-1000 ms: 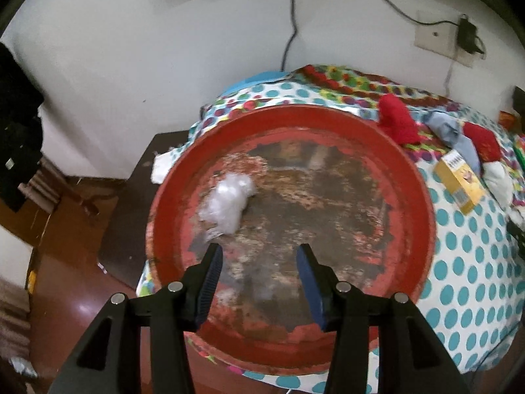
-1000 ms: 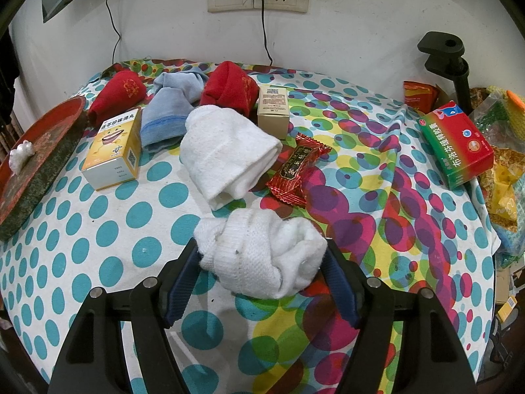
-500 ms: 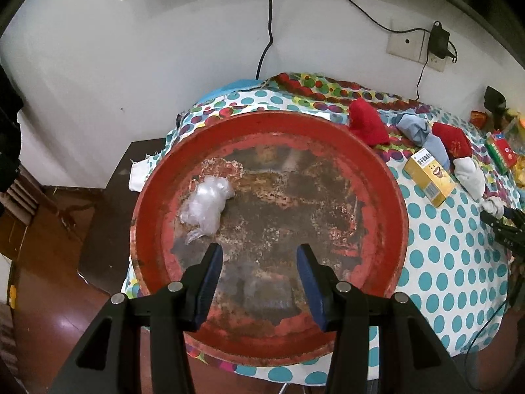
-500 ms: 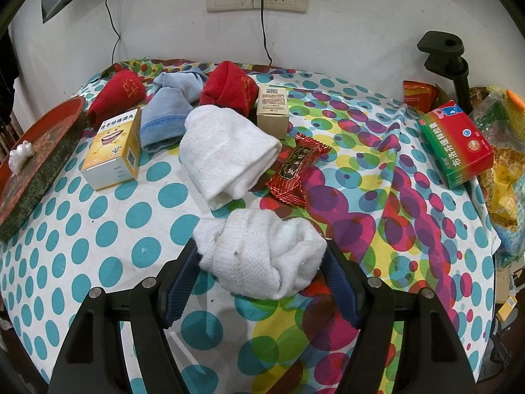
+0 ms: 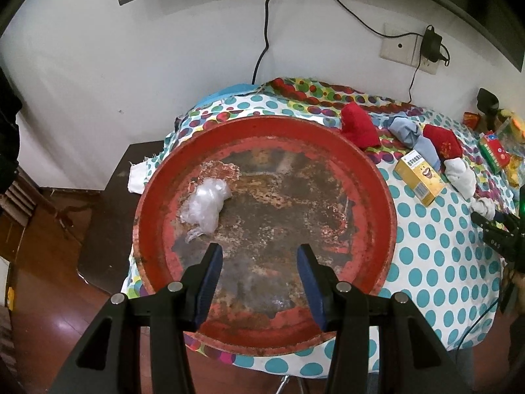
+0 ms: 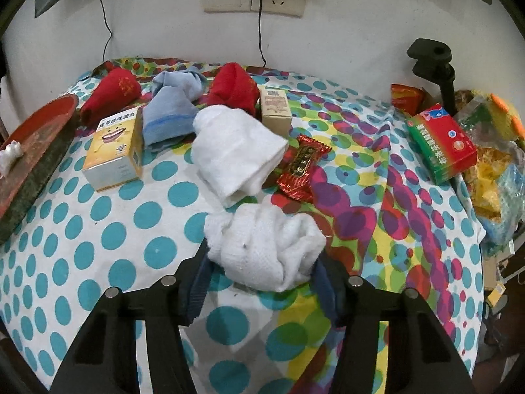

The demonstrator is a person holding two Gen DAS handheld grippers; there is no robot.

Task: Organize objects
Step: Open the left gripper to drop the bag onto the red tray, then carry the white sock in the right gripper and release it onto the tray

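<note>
- Your right claw [image 6: 262, 272] is closing on the crumpled white sock [image 6: 265, 246] at the near middle of the worktop [image 6: 98, 229]; the sock sits between the pads, which already crowd its two sides.
- Your left claw [image 5: 259, 272] hangs spread over the near half of the round red tray [image 5: 157, 197], nothing between its jaws.
- The tray fills the left end of the worktop, its near rim overhanging the cloth's edge; a wad of clear plastic [image 5: 206, 205] lies left of its centre, the rest of its worn floor bare.
- Just beyond the held sock lies a folded white sock [image 6: 233, 157], touching a red candy wrapper [image 6: 300, 167] on its right.
- Farther back stand a yellow box [image 6: 115, 151], a blue sock [image 6: 170, 108], two red socks [image 6: 111, 95] [image 6: 234, 88] and a small tan box [image 6: 275, 111].
- Open dotted cloth stretches between the yellow box and your right claw, running left to the tray's edge.
- A green-and-red box [image 6: 443, 144] sits at the worktop's right edge, beside bagged clutter [image 6: 495, 177].
</note>
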